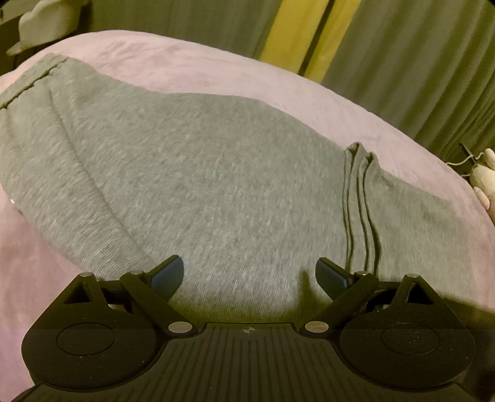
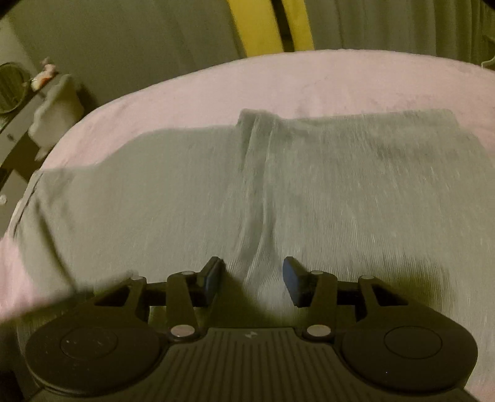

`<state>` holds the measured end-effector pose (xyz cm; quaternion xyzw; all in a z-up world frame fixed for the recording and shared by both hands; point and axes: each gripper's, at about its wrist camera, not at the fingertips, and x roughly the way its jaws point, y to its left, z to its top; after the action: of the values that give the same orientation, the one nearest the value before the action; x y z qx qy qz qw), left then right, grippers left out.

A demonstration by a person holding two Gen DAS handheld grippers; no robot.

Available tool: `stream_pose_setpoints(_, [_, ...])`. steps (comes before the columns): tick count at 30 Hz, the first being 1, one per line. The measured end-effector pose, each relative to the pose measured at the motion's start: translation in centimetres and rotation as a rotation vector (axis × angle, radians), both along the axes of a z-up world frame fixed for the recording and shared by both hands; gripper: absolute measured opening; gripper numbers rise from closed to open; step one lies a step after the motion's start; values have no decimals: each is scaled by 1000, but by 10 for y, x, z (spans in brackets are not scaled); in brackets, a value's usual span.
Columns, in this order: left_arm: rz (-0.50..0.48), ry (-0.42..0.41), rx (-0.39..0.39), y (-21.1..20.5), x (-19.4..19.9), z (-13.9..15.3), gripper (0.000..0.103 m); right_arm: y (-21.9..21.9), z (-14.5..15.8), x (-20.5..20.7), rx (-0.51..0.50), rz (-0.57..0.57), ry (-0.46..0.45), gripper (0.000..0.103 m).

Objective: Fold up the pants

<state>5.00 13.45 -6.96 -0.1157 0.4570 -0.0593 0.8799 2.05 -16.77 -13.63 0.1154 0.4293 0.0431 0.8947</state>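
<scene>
1. We see the grey pants [image 1: 191, 173] lying flat on a pink blanket [image 1: 201, 71], filling the middle of the left wrist view from nine o'clock across to four o'clock.
2. Our left gripper [image 1: 250, 276] sits at six o'clock of that view, its jaws spread wide and released, with nothing between the blue pads [image 1: 168, 276]; the grey cloth shows in the gap between them.
3. At nine to ten o'clock in the left view lies the waistband [image 1: 29, 82], with a dark seam running along it.
4. At three o'clock a stack of folded cuffs [image 1: 360, 198] lies on top of the grey fabric, its ribbed edges running toward five o'clock, close to our right-hand pad.
5. Our right gripper [image 2: 253, 278] sits at six o'clock of the right wrist view, also unclenched, though its jaws stand closer together; a raised ridge of the pants [image 2: 355, 185] runs up between the pads [image 2: 292, 278], and we cannot tell whether they touch it.
6. That folded ridge [image 2: 258, 173] climbs toward twelve o'clock, where the pants end against the blanket [image 2: 309, 80].
7. Behind the bed, at twelve o'clock in both views, hang green curtains [image 1: 417, 62] with a bright yellow strip [image 1: 294, 27] between them.
8. The right view is blurred.
</scene>
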Motion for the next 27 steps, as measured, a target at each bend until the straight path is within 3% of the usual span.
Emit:
stream_pose_setpoints(5, [67,-45,-43,16,-5,10,96,6,5,-18,25,40,40,45])
stream_pose_setpoints(10, [126,-178,-59,50,-15,32,96,1,9,-23,28,50,33,46])
stream_pose_setpoints(13, [175,-206,14,77,-12,36,97,1,2,-30,54,53,-2,59])
stream_pose_setpoints(14, [207,-210,36,89,-11,35,97,6,1,-27,60,65,-11,70])
stream_pose_setpoints(20, [360,-175,92,160,7,20,97,32,-4,-23,-30,135,-17,99])
stream_pose_setpoints(22, [376,-132,86,178,16,12,97,40,-6,-20,-65,142,-15,102])
stream_pose_setpoints(27, [353,-138,95,196,30,0,97,48,-8,-18,-133,178,-13,102])
